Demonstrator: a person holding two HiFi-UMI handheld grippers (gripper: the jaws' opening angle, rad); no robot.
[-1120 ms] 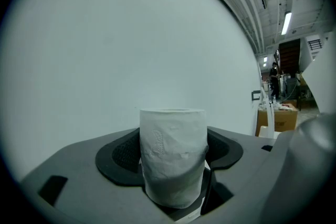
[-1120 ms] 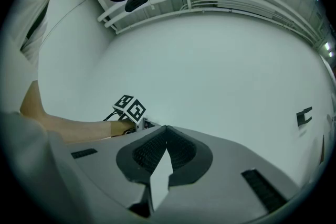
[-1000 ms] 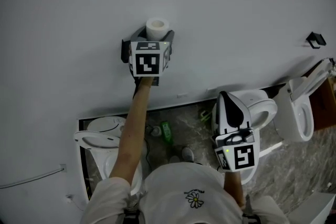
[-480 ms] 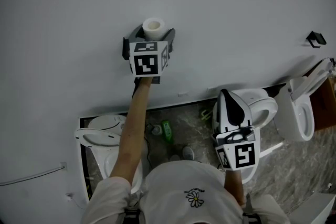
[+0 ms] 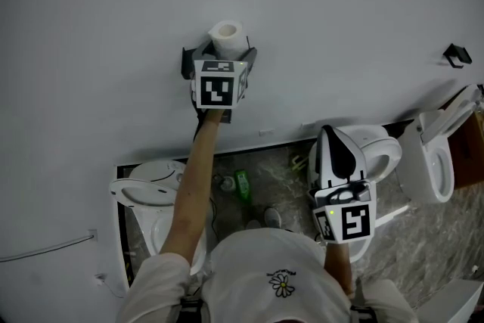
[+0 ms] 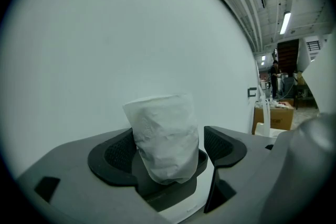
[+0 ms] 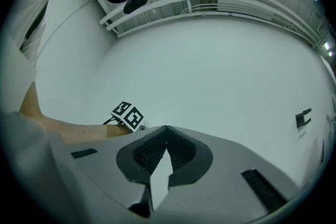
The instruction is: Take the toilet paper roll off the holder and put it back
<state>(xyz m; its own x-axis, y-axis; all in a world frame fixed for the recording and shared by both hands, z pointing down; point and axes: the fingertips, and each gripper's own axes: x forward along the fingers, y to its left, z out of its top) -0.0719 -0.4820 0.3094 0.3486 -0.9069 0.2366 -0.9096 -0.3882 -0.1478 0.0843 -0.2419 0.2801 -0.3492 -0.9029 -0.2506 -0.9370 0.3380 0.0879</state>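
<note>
The toilet paper roll (image 6: 165,136) stands upright on the dark holder (image 6: 164,191) that is fixed to the white wall (image 5: 340,11), with its crumpled lower end sitting in the holder. The left gripper (image 6: 168,147) is around the roll with its jaws wide apart, and they have just been opening. On the right side a clear gap shows between the roll and the pad (image 6: 218,144). On the left side the roll's edge lies against the other pad (image 6: 118,152), and I cannot tell if they touch. The upper half of the roll rises free above both jaws. The wall around the holder is bare on all sides. The only other thing on it is a small black hook (image 5: 454,55), well apart to the right. The right gripper (image 7: 166,134) is held lower, away from the holder, with its jaws closed tip to tip and nothing between them. Under the wall's lower edge are three white toilets (image 5: 155,200) and a green bottle (image 5: 240,189) on the floor.
</note>
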